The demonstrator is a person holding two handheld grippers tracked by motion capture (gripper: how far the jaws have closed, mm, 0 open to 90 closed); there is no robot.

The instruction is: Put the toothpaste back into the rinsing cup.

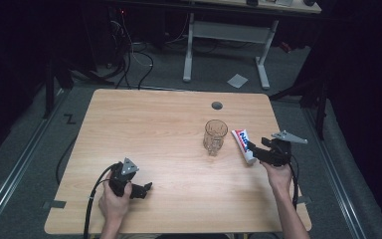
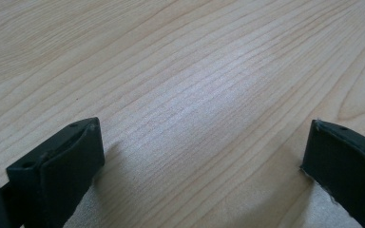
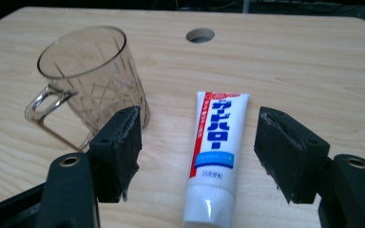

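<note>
My right hand-held gripper (image 3: pixel 197 156) is wide open, holding nothing, straddling the toothpaste tube (image 3: pixel 215 152) flat on the counter (image 3: pixel 290 61); its long axis runs 12 to 6, cap toward me. Left one's far off.

The right gripper (image 3: pixel 197 152) hovers with its fingers spread wide on either side of a tube (image 3: pixel 214 156) lying flat on the desk (image 1: pixel 154 129), with bare wood showing on both sides of the tube. A glass mug (image 3: pixel 92 83) stands upright just beside the tube, close behind one finger (image 3: pixel 119 145), narrowing the room there. The left gripper (image 2: pixel 202 161), fingers apart, sits over open desk, well apart from the mug and tube.
</note>
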